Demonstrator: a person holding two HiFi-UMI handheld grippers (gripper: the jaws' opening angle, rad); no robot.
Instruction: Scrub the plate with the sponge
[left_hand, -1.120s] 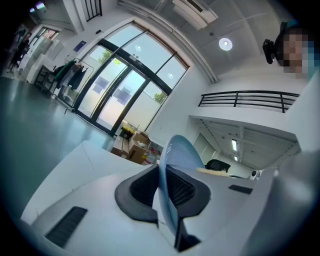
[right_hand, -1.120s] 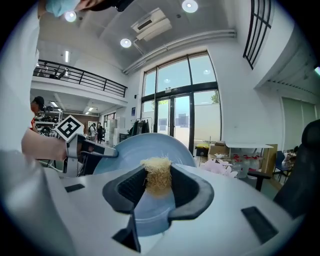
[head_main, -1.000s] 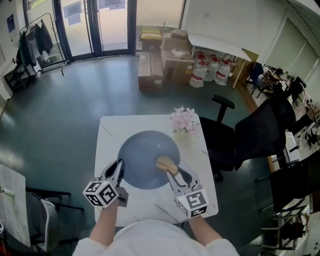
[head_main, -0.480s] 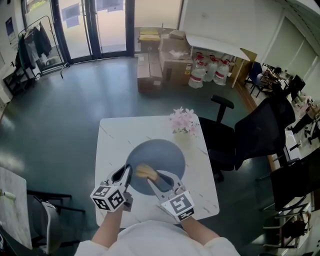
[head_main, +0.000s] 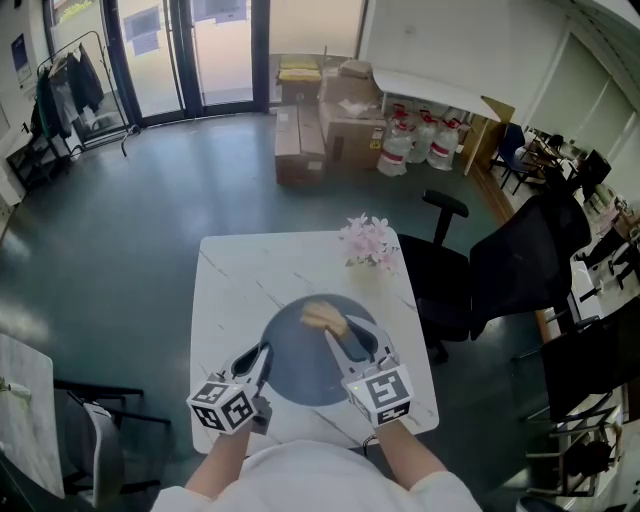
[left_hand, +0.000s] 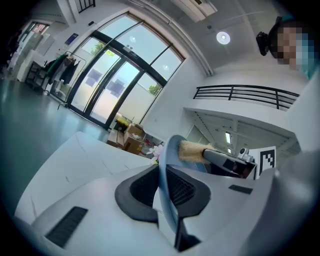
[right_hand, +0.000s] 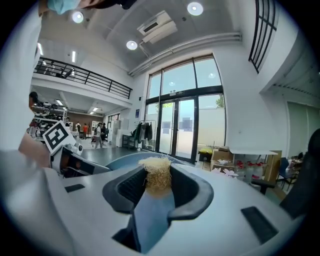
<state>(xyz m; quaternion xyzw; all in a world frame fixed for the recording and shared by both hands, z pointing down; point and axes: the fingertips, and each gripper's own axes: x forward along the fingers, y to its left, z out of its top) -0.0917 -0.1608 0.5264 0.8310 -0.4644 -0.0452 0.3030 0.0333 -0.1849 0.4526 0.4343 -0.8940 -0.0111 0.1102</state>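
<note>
left tongs (left_hand: 162, 187): closing down narrow, pinching the near-left rim of the blue-grey round plate (head_main: 305, 365); the rim is running edge-on between the pads.
right tongs (right_hand: 157, 187): clamping the tan fibrous sponge (right_hand: 158, 175) by its rear part; the free end is poking past the tips and pressing on the far part of the plate face.
plate position: lying over the near half of the white marbled square worktop (head_main: 225, 275), between both tongs; I'm not making out whether it's flat on the worktop or tipped up.
plate handling: reading as rigid, smooth and breakable, probably slipping easily in a thin rim pinch. I'm judging the grip wants to go deep over the rim, on the side opposite the scrubbing push.
sponge handling: looking light, soft and springy, squashing under the clamp. Best held at the back, leaving the scratchy end free.
risk: scrub force may be levering the plate out of a one-point pinch.
surroundings: pink flowers in a vase (head_main: 368, 242) standing near the worktop's far right corner, just beyond the plate and apart from it; black office chair (head_main: 500, 270) sitting to the right of the worktop.
</note>
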